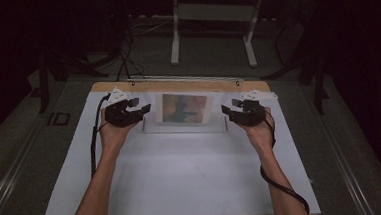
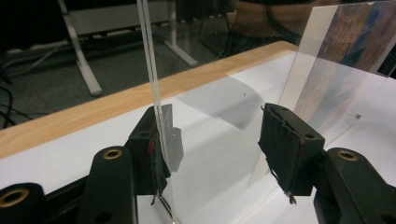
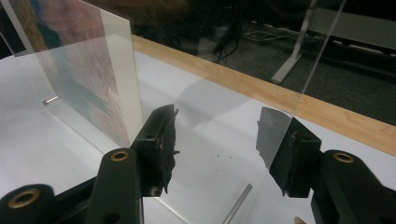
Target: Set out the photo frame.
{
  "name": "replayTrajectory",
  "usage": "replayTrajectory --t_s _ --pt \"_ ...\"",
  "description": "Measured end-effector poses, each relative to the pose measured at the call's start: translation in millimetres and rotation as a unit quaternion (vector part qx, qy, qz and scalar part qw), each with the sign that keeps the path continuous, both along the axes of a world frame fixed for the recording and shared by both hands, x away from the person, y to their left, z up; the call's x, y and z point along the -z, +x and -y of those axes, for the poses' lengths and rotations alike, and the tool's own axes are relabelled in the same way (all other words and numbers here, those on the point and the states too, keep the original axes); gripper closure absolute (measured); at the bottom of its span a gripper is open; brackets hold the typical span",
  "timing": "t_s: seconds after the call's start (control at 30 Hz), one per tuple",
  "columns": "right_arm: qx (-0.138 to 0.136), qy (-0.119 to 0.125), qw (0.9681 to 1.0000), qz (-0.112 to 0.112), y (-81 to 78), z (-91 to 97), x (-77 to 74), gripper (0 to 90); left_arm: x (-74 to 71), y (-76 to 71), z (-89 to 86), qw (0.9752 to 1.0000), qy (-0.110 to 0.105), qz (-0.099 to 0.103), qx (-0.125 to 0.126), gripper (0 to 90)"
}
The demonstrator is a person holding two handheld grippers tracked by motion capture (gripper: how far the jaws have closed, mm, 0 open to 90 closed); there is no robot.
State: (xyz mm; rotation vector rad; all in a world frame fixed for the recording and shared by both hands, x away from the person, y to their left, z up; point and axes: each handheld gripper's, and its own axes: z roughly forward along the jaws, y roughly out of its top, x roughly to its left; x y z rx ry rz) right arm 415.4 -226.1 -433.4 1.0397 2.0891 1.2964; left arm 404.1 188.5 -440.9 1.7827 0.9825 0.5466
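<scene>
A wooden table [image 1: 179,83] covered by a white sheet [image 1: 182,173] takes up the middle and lower part of the high view, with dark floor around it and a pale desk frame [image 1: 212,28] in the upper centre. Standing upright on the sheet, just above the centre of that frame and near the table's far edge, is a clear acrylic picture frame [image 1: 184,112] with a blurred, brownish and blue print [image 1: 184,108] inside it. The person's forearms come up from the bottom of the frame, one toward each end of the stand. The left gripper [image 1: 137,106] sits at the stand's left end, left of centre in the high view; in the left gripper view its jaws stand spread, the clear pane's edge [image 2: 152,70] rising just beside the inner face of the jaw at lower left, though whether that pad touches it I cannot tell, while the other jaw at lower right stands clear of it. The right gripper [image 1: 230,108] sits at the stand's right end, right of centre; in the right gripper view its jaws are likewise spread wide, with the clear pane's edge [image 3: 299,98] close by the jaw at lower right and the print [image 3: 79,60] in the upper left. A small metal pin [image 3: 237,204] lies on the sheet between those jaws at the bottom centre.
</scene>
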Motion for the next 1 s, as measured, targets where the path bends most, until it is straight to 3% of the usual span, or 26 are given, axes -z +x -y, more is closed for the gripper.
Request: replayTrajectory --t_s 0.17,0.5,0.8,1.0 --pt "-0.005 0.005 0.9999 -0.01 -8.9 3.1 -8.4 46.9 -7.0 -9.0 1.0 0.9999 -0.001 -0.014 0.002 44.2" --pt "-0.011 0.022 0.9991 -0.035 -23.7 9.3 -8.5 48.1 -14.3 -20.2 2.0 0.9986 -0.011 -0.051 0.007 44.6" --pt "-0.016 0.019 0.9989 -0.039 -28.1 11.8 -12.5 48.0 -16.2 -26.9 3.7 0.9974 -0.014 -0.07 0.004 44.8" --pt "-0.018 0.023 0.9983 -0.051 -24.6 12.1 -5.5 48.0 -12.0 -26.4 4.4 0.9971 -0.01 -0.075 0.0 44.7"
